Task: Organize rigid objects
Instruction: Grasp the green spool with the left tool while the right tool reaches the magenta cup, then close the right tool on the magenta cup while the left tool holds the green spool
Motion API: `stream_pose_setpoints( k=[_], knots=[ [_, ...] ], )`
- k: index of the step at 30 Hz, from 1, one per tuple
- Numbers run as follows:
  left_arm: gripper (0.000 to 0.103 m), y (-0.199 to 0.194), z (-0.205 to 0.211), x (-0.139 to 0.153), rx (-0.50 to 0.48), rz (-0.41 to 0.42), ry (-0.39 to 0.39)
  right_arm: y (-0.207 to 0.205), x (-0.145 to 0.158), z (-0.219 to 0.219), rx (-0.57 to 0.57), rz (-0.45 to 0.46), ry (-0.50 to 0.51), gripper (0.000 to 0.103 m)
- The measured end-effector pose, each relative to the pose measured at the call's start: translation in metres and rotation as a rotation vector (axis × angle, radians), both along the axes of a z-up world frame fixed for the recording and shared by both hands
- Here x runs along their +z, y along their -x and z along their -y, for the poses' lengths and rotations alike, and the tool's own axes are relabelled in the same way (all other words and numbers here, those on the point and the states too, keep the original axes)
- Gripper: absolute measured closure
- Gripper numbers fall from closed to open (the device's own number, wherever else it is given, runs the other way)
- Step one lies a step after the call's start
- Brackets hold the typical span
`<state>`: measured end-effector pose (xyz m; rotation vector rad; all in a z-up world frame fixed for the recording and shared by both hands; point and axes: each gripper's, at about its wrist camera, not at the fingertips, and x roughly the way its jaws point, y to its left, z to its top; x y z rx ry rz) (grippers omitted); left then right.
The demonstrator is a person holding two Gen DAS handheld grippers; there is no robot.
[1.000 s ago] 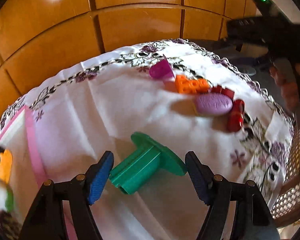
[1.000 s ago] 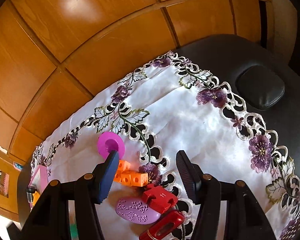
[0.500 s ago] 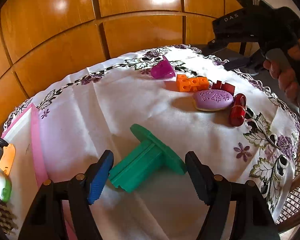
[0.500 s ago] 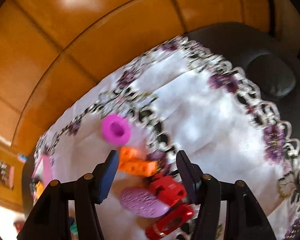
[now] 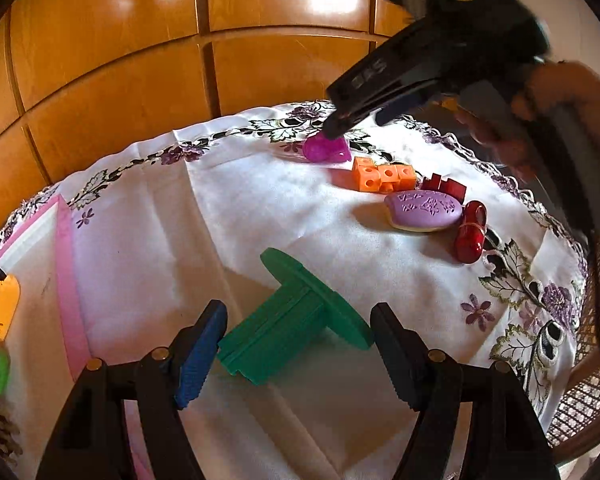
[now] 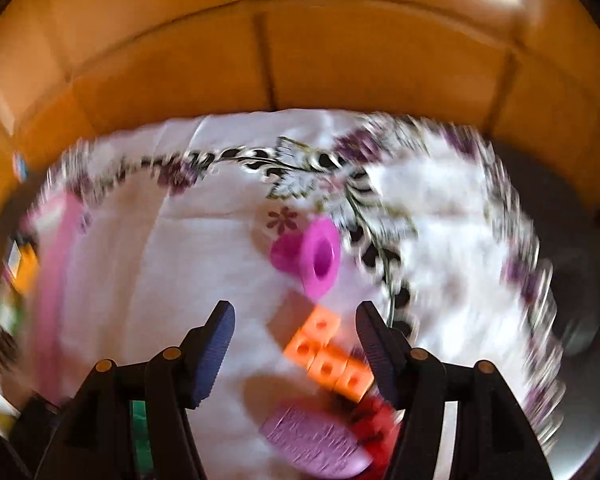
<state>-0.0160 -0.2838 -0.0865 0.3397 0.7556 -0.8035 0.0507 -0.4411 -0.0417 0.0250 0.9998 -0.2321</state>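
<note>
Left wrist view: the pink tray (image 5: 64, 276) at the cloth's left edge is seen holding small items. The green piece (image 5: 296, 320) lies unpressed between the left gripper's (image 5: 296, 354) parted jaws. The right gripper (image 6: 296, 350), jaws opening and empty, is angled down over the orange blocks (image 6: 328, 360) and magenta spool (image 6: 314, 256).

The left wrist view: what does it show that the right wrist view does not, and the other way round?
Only the left wrist view shows the green T-shaped piece lying whole between the open left gripper, the shiny red piece and the person's hand. Only the right wrist view, blurred, shows the opening right gripper from behind, nothing between its jaws. Both show the magenta spool, orange blocks and purple oval.
</note>
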Motion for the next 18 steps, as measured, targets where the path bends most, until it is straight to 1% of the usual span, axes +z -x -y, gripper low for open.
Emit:
stream_pose_setpoints(
  k=[2,5,6,8,10,11,12,13,15,18],
  knots=[
    [0.029,-0.002,-0.002,0.001,0.001,-0.012,0.012,-0.018,0.000,-0.014,0.100,-0.064,0.149,0.039],
    [0.029,-0.005,-0.003,0.001,0.005,-0.030,0.026,-0.039,-0.005,-0.025,0.209,-0.150,0.281,0.039],
    [0.029,-0.006,-0.003,0.001,0.006,-0.035,0.030,-0.046,-0.010,-0.026,0.244,-0.185,0.318,0.039],
    [0.029,-0.007,-0.003,0.001,0.009,-0.043,0.035,-0.059,-0.021,-0.028,0.301,-0.258,0.360,0.040],
    [0.029,-0.008,-0.003,0.001,0.008,-0.047,0.036,-0.071,-0.039,-0.024,0.322,-0.349,0.403,0.041],
    [0.029,-0.008,-0.003,0.001,0.008,-0.050,0.038,-0.074,-0.046,-0.023,0.320,-0.373,0.412,0.050],
    [0.029,-0.008,-0.003,0.001,0.008,-0.051,0.039,-0.076,-0.052,-0.019,0.310,-0.402,0.405,0.073],
    [0.029,-0.009,-0.003,0.001,0.007,-0.052,0.039,-0.074,-0.054,-0.016,0.297,-0.402,0.394,0.083],
    [0.028,-0.009,-0.003,0.000,0.008,-0.054,0.041,-0.069,-0.051,-0.008,0.269,-0.359,0.319,0.091],
    [0.027,-0.013,-0.003,-0.007,0.018,-0.095,0.027,-0.057,-0.040,0.003,0.216,-0.285,0.230,0.094]
  ],
)
